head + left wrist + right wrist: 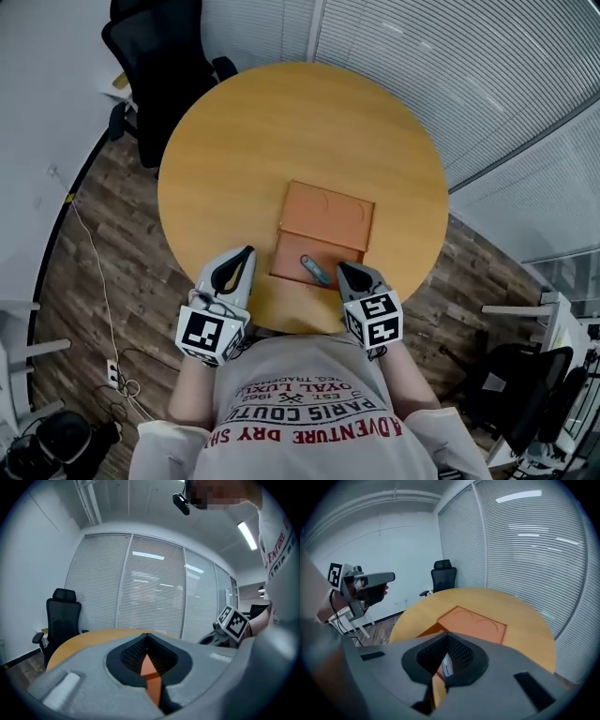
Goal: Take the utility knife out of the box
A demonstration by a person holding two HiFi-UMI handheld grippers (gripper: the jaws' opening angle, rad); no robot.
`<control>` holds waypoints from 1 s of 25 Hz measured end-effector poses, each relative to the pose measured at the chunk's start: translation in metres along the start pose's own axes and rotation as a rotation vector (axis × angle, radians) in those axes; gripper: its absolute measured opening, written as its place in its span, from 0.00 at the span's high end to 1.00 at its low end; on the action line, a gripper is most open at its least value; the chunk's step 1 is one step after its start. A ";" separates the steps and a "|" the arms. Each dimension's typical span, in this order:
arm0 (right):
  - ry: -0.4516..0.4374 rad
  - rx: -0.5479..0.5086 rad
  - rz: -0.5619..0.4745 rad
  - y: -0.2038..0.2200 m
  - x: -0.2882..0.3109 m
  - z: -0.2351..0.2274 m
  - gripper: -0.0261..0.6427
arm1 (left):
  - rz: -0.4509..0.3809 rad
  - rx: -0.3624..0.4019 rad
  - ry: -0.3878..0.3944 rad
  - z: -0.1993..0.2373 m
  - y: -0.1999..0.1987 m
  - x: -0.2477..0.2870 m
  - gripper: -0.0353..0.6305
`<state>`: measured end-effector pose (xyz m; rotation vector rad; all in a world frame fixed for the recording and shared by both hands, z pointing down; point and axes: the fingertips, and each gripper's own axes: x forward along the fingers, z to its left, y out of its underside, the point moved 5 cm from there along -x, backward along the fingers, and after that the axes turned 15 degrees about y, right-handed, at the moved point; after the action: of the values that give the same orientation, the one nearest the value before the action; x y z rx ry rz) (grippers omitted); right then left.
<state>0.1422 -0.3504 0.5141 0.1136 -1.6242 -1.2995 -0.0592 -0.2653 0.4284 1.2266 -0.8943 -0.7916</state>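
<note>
Two claws, one box and one knife, listed as we find them. Item one: flat orange cardboard box (291, 255), set toward our edge of the round pale-wood worktop (244, 141). Its hinged orange lid (326, 214) is folded right back and lies flat beyond the tray, which we judge leaves the contents open to reach from above. Item two: grey utility knife (315, 270), lying slantwise on the floor of the open tray toward its near right part, not yet lifted. Item three: left claw (247, 253), tips together on nothing, held near the tray's left wall and pointing almost level across the worktop. We read it as standing by, perhaps to steady the box. Item four: right claw (343, 268), likewise closed and empty, tilted downward at the tray's near right corner, just beside the knife but apart from it. Its own view shows the knife through the slit behind its meeting tips, so we take it to be lined up for the pick. We judge the task barely begun, and this claw must spread before it can close on the handle. Item five: black office chair (159, 56), at the far side, not involved.
</note>
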 end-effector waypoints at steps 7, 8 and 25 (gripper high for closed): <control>-0.180 -0.157 0.152 0.023 0.056 0.019 0.93 | 0.107 0.004 -0.080 0.011 0.026 0.015 0.95; -0.203 -0.183 0.184 0.028 0.064 0.023 0.88 | 0.117 0.002 -0.090 0.014 0.029 0.015 0.95; -0.236 -0.365 0.493 0.088 0.128 0.040 0.68 | 0.176 -0.111 -0.221 0.022 0.059 -0.004 0.95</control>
<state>0.0927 -0.3645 0.6660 -0.6454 -1.4514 -1.2214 -0.0784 -0.2615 0.4886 0.9606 -1.1072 -0.8338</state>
